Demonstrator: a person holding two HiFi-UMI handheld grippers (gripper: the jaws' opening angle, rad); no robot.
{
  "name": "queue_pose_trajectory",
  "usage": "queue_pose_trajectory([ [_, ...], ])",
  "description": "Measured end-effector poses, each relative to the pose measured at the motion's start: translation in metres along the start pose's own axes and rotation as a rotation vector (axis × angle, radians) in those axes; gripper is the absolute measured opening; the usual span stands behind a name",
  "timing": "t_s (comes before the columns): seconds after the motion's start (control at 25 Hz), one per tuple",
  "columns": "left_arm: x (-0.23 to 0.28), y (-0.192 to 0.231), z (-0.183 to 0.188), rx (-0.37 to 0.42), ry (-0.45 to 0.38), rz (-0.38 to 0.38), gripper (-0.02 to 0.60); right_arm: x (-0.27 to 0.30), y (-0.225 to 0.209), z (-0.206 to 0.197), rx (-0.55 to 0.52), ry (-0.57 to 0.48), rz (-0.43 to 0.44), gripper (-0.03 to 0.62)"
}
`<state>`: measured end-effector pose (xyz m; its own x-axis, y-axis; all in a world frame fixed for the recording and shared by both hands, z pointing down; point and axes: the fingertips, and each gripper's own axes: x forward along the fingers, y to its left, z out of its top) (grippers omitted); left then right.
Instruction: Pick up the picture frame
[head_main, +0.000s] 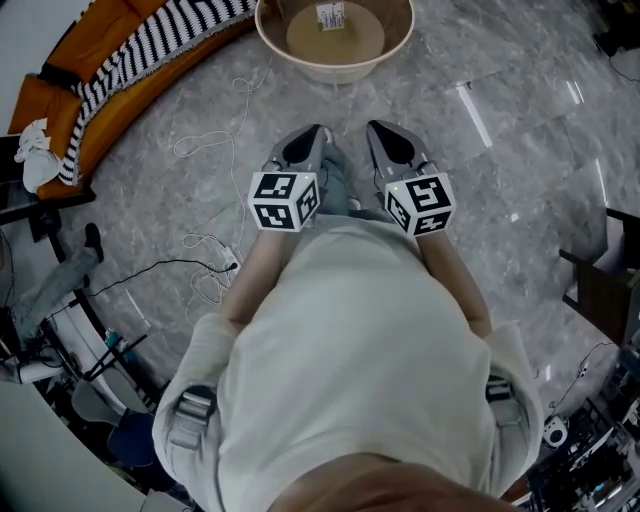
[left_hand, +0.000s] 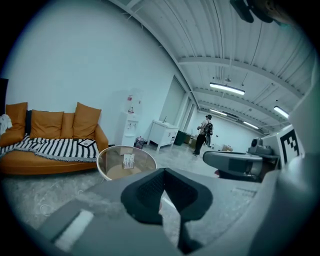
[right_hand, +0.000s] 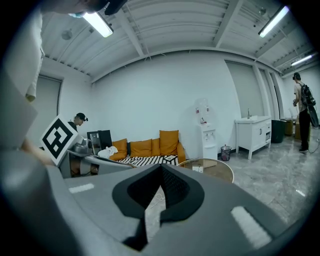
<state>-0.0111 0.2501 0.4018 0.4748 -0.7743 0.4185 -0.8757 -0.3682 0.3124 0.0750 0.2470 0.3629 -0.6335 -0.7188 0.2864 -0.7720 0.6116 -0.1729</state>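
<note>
A small dark-edged picture frame (left_hand: 87, 143) lies flat on the striped blanket at the sofa's right end, also seen in the right gripper view (right_hand: 170, 159). A small upright card-like item (head_main: 330, 15) stands on the round glass table (head_main: 400, 45); what it is I cannot tell. My left gripper (head_main: 316, 130) and right gripper (head_main: 376, 127) are held side by side in front of the person's body, above the floor and short of the table. Both are shut with nothing between the jaws, as seen in the left gripper view (left_hand: 162, 172) and the right gripper view (right_hand: 160, 168).
An orange sofa (head_main: 60, 90) with a striped blanket (head_main: 150, 45) stands at the upper left. White cables (head_main: 205, 140) trail on the grey marble floor. A water dispenser (right_hand: 204, 127), a white cabinet (right_hand: 254, 132) and a standing person (right_hand: 302, 110) are further off.
</note>
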Motion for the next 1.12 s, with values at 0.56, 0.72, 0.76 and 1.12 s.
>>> queue_pose_trajectory([
  [0.56, 0.101, 0.062, 0.078, 0.012, 0.009, -0.049, 0.000, 0.118, -0.073, 0.054, -0.040, 0.014, -0.013, -0.002],
  [0.72, 0.123, 0.085, 0.104, 0.021, 0.027, -0.061, 0.000, 0.152, -0.084, 0.078, -0.035, 0.010, -0.027, -0.002],
  [0.76, 0.129, 0.091, 0.111, 0.024, 0.029, -0.063, 0.001, 0.160, -0.087, 0.083, -0.034, 0.008, -0.029, -0.002],
  [1.12, 0.176, 0.147, 0.148, 0.026, 0.043, -0.075, 0.002, 0.230, -0.111, 0.101, -0.031, 0.031, -0.055, -0.002],
])
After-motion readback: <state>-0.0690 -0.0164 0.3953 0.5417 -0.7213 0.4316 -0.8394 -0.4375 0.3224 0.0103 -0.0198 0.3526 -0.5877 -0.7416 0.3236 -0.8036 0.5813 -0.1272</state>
